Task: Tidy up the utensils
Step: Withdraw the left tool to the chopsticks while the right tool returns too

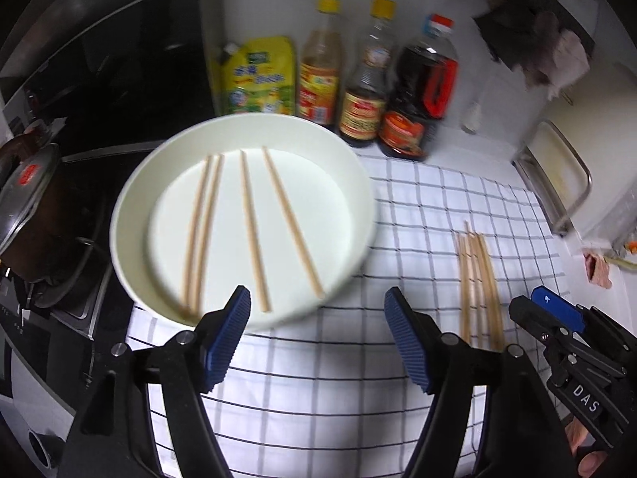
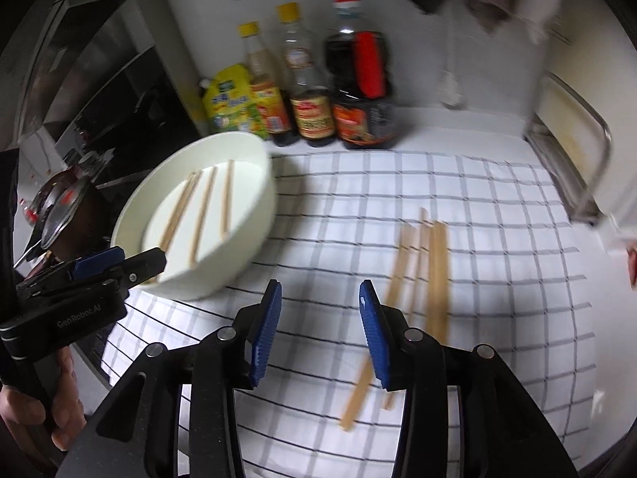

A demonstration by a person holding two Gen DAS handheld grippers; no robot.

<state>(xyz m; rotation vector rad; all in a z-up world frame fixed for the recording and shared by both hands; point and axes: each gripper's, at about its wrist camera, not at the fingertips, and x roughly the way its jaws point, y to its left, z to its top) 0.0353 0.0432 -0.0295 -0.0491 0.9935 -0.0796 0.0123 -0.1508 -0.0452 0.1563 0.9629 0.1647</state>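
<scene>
Four chopsticks (image 1: 247,231) already lie loose in the white bowl (image 1: 131,215), which sits at about ten o'clock on the checked cloth (image 1: 318,378) that covers the worktop; the rest of the chopsticks (image 2: 428,275) lie in a rough bundle on the cloth at about three o'clock from the bowl, their ends uneven and one or two splayed out at the near end. The left tool (image 1: 317,338) stands wide open with nothing between its blue pads, hanging just short of the bowl's near rim. The right tool (image 2: 320,332) is parted less widely and is also empty, poised beside the near end of the bundle, which passes under its right finger. These sticks look like thin, stiff, light wood, smooth enough to roll or slide against each other, so a pinch on one end would likely let them swing or fan out. Taking one or two across the middle, with the ridged pads square to the stick, seems the safer hold. Sauce bottles (image 2: 314,91) stand at twelve o'clock, well clear.
</scene>
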